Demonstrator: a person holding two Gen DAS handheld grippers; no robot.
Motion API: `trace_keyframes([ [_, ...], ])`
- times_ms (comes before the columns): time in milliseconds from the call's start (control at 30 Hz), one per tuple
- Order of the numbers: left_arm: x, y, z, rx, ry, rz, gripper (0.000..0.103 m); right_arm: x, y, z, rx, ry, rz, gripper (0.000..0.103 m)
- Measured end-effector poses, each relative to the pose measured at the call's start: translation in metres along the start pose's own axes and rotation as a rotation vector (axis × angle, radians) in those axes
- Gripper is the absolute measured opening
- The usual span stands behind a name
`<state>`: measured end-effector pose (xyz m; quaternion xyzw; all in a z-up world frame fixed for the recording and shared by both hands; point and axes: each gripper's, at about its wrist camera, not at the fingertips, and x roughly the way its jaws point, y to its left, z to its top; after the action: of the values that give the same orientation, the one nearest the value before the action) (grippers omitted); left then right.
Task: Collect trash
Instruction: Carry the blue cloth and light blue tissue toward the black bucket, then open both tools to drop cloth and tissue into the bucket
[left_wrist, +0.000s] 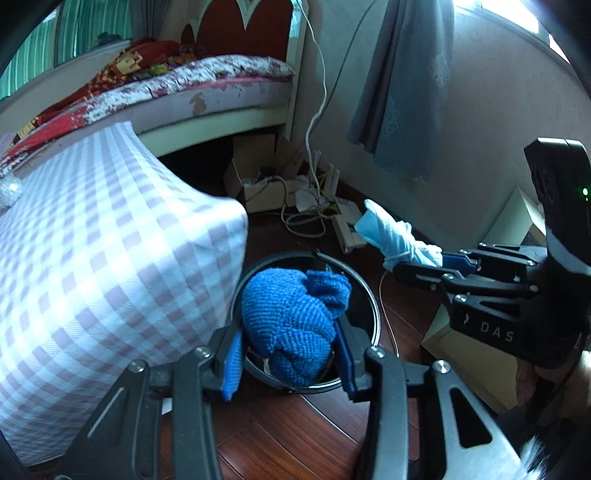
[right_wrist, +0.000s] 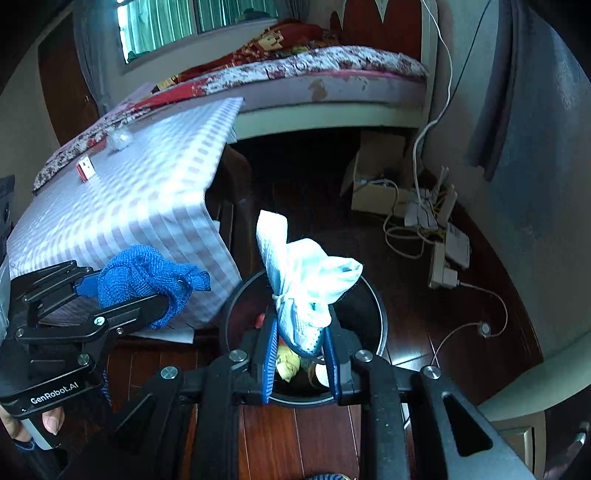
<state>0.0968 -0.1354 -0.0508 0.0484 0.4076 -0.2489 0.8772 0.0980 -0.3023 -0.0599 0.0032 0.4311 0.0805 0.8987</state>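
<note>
The left gripper (left_wrist: 290, 350) is clamping a blue knitted cloth (left_wrist: 291, 325) above the black bin (left_wrist: 373, 306). The right gripper (right_wrist: 301, 349) is pinching a crumpled face mask (right_wrist: 303, 277).

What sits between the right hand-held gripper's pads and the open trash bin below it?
Only the crumpled face mask it grips; beneath that, nothing covers the trash bin, as the right wrist view shows.

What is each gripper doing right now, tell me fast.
Left gripper: closed on the blue knitted cloth, above the bin.
Right gripper: closed on the face mask, above the bin.
</note>
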Motion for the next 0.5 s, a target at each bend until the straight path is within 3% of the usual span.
trace_keyframes([
  [300,0.051,0.003,-0.009,-0.045,0.11,-0.049,0.044,0.051,-0.016,-0.021,0.002,0.118,0.0,0.024],
  [500,0.08,0.003,-0.013,-0.053,0.147,-0.062,0.045,0.077,-0.018,-0.022,-0.039,0.152,0.006,0.024],
])
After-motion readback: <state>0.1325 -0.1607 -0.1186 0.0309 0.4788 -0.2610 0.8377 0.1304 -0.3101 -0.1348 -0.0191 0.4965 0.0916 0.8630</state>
